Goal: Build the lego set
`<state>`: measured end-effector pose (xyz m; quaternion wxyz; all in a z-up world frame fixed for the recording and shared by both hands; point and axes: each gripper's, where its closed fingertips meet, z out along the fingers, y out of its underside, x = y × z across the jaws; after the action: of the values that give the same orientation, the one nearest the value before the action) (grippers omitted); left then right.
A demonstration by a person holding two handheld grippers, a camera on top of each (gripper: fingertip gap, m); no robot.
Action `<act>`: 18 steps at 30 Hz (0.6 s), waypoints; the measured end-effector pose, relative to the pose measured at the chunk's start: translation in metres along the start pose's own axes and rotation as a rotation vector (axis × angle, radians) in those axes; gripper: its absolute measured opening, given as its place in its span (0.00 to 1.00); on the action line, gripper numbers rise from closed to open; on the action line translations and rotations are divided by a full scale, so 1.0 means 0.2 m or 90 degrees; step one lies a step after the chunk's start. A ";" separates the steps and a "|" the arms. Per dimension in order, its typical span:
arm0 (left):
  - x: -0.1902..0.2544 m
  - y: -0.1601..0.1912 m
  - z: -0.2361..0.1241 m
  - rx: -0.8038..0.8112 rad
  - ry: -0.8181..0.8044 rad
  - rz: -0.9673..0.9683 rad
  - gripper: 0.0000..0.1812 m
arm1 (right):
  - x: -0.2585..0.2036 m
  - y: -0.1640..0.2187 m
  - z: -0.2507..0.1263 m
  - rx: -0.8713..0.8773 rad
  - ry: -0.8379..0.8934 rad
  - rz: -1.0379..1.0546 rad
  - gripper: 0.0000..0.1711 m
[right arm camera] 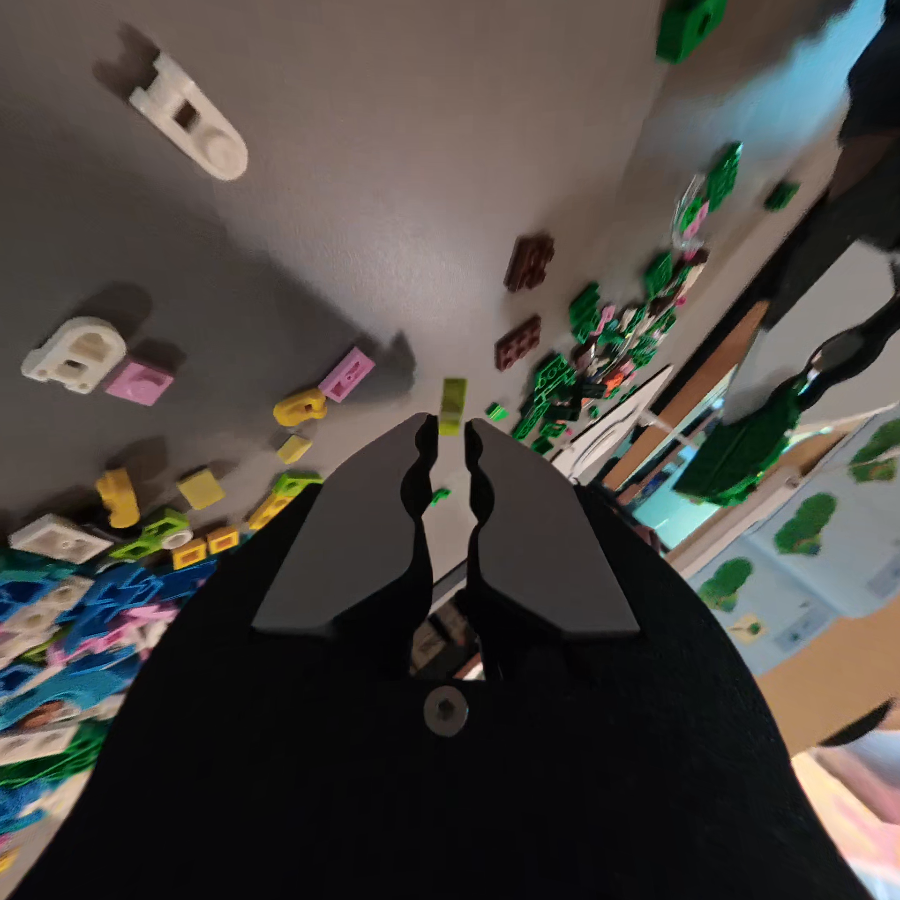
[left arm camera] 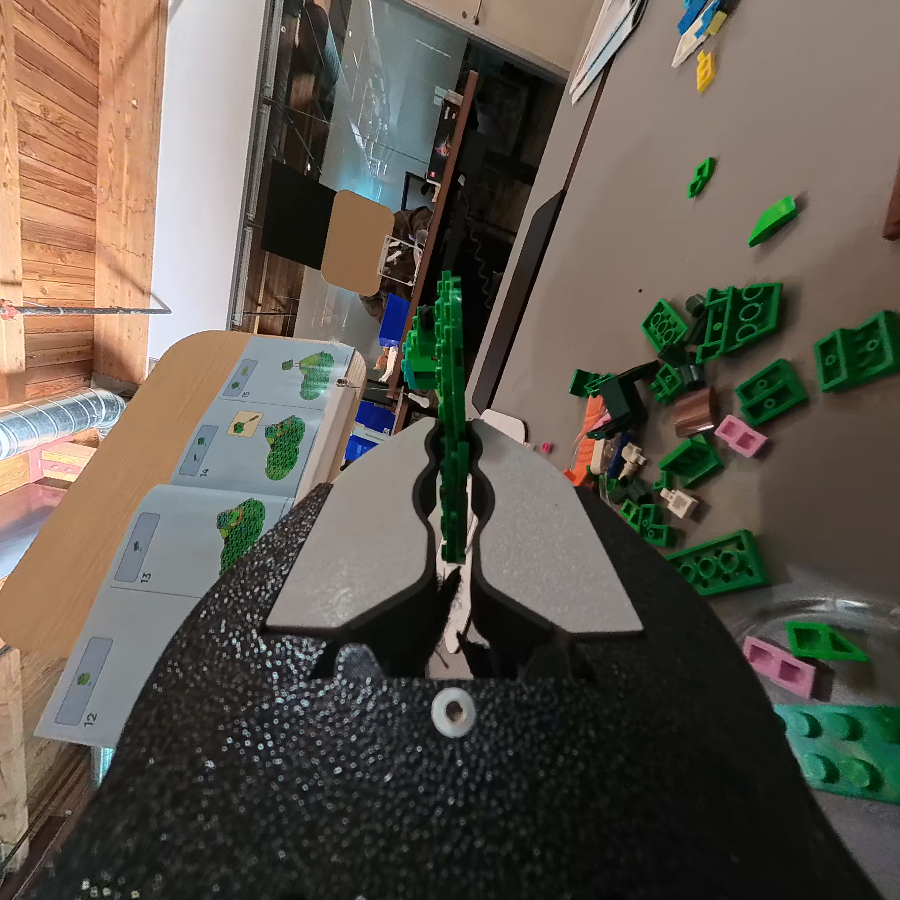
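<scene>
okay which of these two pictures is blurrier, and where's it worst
Right wrist view: motion blur, worst at the edges, smearing the blue pile and booklet; the lime brick at the right gripper is soft. Left wrist view: sharp on the green plate, only the corner brick blurred.

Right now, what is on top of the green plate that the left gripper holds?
The left gripper clamps the green plate edge-on. A small green brick cluster sits on one face. The fingers cover its lower part.

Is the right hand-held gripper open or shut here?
Open. The right hand-held gripper shows a clear gap between its fingertips, with a lime brick just beyond them, not clamped.
</scene>
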<state>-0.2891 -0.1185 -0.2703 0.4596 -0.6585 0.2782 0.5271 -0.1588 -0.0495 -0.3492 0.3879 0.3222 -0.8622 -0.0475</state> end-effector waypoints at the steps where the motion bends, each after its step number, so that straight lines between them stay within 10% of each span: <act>1: 0.00 0.00 0.00 0.001 0.000 -0.002 0.04 | 0.01 -0.01 0.01 0.008 0.004 -0.017 0.10; 7: 0.01 0.00 0.00 0.002 0.008 -0.005 0.05 | -0.05 0.08 -0.03 -0.025 -0.083 0.137 0.14; 11: 0.01 0.00 0.00 0.002 0.008 -0.005 0.05 | -0.16 0.17 -0.10 -0.116 -0.118 0.399 0.14; 18: 0.01 -0.02 -0.01 0.018 0.009 -0.024 0.04 | 0.08 -0.06 -0.18 0.062 0.027 0.994 0.12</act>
<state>-0.2843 -0.1180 -0.2704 0.4766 -0.6611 0.2763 0.5094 -0.1357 -0.0627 -0.3184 0.3111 -0.3599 -0.8328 0.2829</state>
